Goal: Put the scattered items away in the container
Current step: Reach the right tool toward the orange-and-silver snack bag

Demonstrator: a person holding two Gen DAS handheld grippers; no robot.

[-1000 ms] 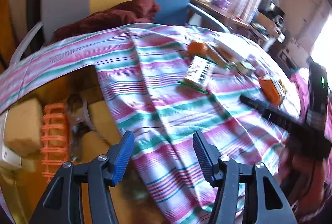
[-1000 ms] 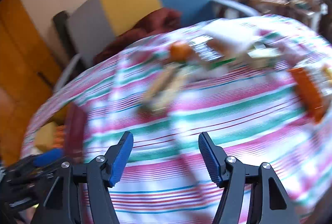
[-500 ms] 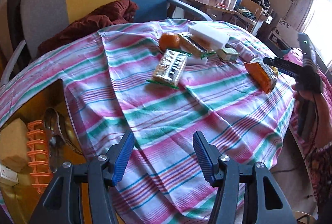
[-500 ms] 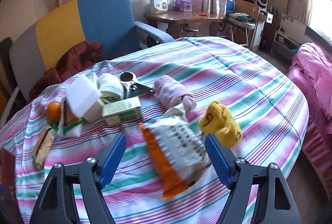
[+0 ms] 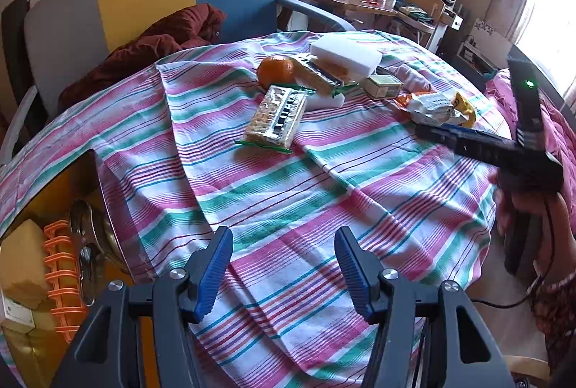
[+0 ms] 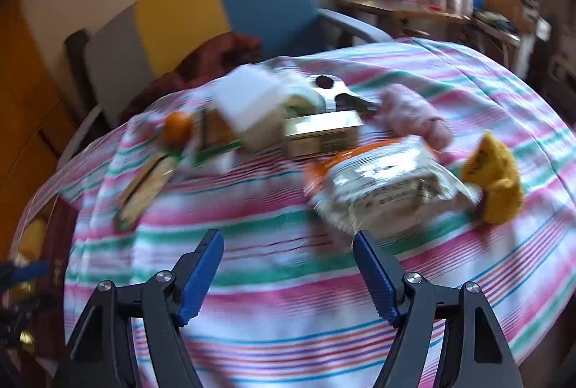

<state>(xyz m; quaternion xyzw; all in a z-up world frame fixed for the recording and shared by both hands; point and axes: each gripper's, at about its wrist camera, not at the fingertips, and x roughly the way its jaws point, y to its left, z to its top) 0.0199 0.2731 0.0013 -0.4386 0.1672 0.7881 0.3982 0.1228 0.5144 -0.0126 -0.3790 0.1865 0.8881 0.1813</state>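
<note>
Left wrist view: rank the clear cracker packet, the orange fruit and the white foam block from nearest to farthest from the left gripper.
1. The clear cracker packet with green ends, mid-cloth, straight ahead of the left gripper.
2. The round orange fruit, just behind the packet.
3. The white rectangular foam block, farthest back, to the right of the fruit, lying on other packets.

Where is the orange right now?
In the left wrist view the orange sits on the striped tablecloth at the far side, just left of the white sponge block.
</note>
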